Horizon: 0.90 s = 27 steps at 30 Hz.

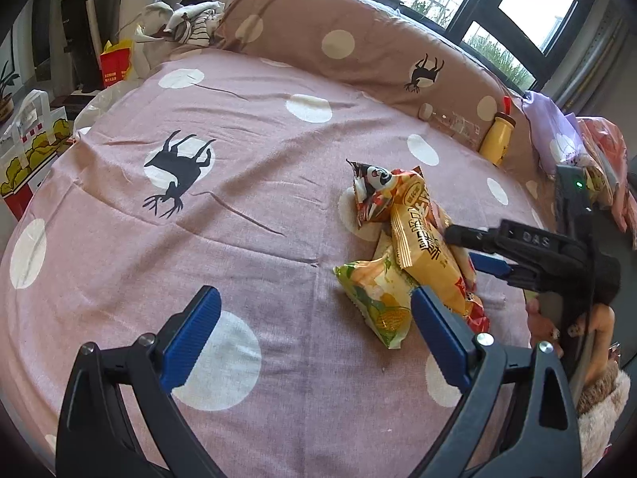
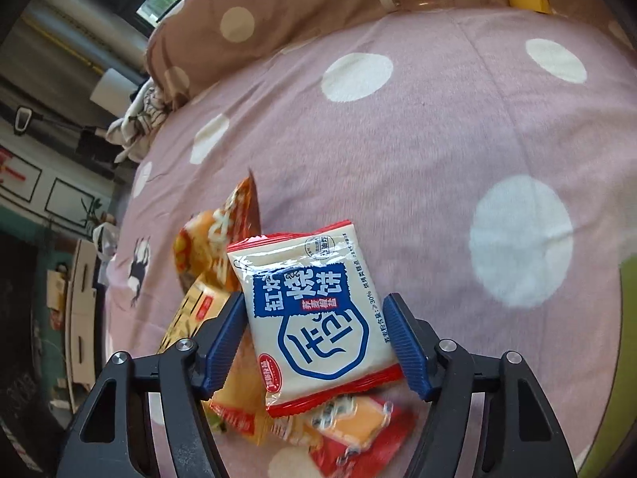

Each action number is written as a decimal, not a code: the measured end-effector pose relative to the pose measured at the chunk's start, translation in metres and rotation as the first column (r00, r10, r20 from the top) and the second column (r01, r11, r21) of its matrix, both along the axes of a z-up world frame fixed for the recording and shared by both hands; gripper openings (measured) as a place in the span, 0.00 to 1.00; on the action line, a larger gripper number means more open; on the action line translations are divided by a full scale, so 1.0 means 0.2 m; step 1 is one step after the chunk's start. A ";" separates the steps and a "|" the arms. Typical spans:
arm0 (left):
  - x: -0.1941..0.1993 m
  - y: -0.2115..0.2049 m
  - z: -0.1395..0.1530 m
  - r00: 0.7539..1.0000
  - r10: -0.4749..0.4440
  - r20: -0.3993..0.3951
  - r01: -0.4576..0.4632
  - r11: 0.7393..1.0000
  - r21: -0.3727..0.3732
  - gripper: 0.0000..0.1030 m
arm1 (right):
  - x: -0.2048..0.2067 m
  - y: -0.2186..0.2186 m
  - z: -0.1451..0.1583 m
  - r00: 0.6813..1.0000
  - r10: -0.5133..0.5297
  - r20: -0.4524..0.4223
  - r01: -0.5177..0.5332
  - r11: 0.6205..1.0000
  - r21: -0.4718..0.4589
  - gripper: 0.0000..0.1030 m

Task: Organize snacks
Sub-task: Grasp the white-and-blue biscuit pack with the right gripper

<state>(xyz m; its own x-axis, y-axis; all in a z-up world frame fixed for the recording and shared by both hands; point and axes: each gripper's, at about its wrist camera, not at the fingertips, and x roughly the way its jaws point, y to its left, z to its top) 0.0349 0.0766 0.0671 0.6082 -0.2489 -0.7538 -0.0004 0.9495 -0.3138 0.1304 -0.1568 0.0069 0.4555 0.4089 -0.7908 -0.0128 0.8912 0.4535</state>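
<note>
A pile of snack packets (image 1: 402, 247) lies on the pink polka-dot bed cover (image 1: 239, 183). In the right wrist view a cream packet with blue print and red edges (image 2: 314, 318) sits on top of orange and yellow packets (image 2: 207, 263), between the blue pads of my right gripper (image 2: 314, 346). The pads stand beside its two edges; the jaws are open around it, and contact is unclear. My right gripper also shows in the left wrist view (image 1: 473, 251), reaching into the pile from the right. My left gripper (image 1: 314, 338) is open and empty, hovering just left of the pile.
A brown dotted bolster (image 1: 358, 40) runs along the far edge, with a clear bottle (image 1: 450, 119) and a yellow bottle (image 1: 497, 135) against it. Bags and boxes (image 1: 32, 151) stand beside the bed at left. Clothes (image 1: 191, 20) lie at the far corner.
</note>
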 end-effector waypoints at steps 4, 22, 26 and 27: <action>-0.01 -0.02 0.00 1.000 -0.005 0.005 0.005 1.000 0.009 0.94 | -0.19 0.02 0.13 0.996 -0.050 0.077 0.056 0.996 -0.070 0.69; -0.07 -0.17 -0.07 0.992 -0.111 -0.065 0.113 0.993 0.032 0.93 | -0.60 0.04 0.00 0.987 -0.159 0.026 0.161 0.979 -0.127 0.85; -0.09 -0.26 -0.09 0.972 -0.219 -0.087 0.216 0.975 -0.048 0.89 | -0.65 -0.03 0.04 0.981 -0.177 0.076 0.180 0.983 -0.037 0.85; -0.10 -0.28 -0.10 0.965 -0.246 -0.094 0.240 0.968 -0.072 0.85 | -0.66 -0.04 0.05 0.980 -0.178 0.086 0.181 0.983 -0.028 0.85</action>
